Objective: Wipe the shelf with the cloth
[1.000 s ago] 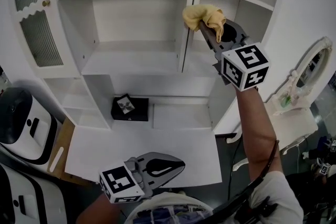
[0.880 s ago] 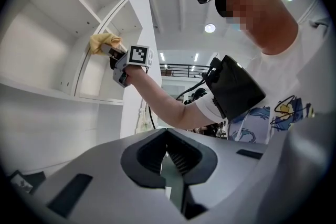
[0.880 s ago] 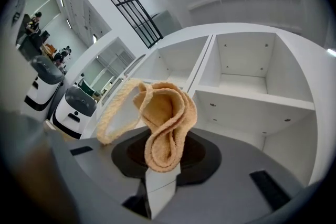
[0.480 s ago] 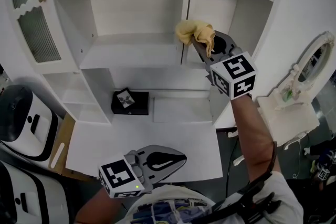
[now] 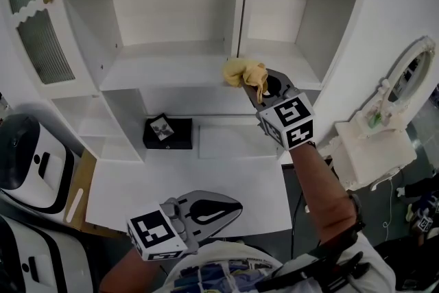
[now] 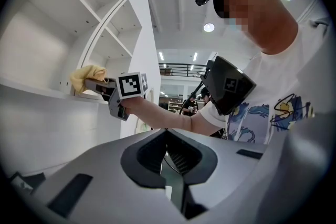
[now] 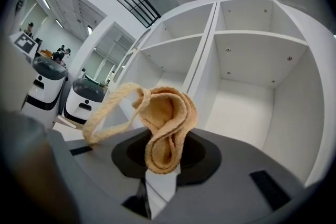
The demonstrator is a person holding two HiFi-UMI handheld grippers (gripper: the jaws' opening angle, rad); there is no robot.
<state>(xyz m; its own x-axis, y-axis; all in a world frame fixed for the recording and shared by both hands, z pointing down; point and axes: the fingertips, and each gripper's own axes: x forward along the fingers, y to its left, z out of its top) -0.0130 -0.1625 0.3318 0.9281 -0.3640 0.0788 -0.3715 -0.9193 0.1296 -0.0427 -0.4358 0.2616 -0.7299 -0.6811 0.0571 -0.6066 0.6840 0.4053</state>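
A crumpled yellow cloth (image 5: 243,71) is pinched in my right gripper (image 5: 256,84), which is shut on it. The cloth sits at the front edge of the white middle shelf (image 5: 164,71), just by the vertical divider (image 5: 240,3). In the right gripper view the cloth (image 7: 167,126) bulges out of the jaws, with a loose strand looping left, and the open shelf compartments (image 7: 252,97) lie ahead. My left gripper (image 5: 235,204) hangs low near my body, shut with nothing in it. In the left gripper view its jaws (image 6: 169,186) are pressed together and the cloth (image 6: 86,76) shows far off.
A black box (image 5: 168,133) stands in the lower compartment above the white desk surface (image 5: 192,185). A ribbed glass cabinet door (image 5: 34,17) is at the upper left. White machines (image 5: 27,161) stand on the floor at left, and a white mirror stand (image 5: 405,79) at right.
My right gripper has carried the cloth down and slightly left, from the upper shelf level to the middle shelf's front edge. The left gripper has hardly moved.
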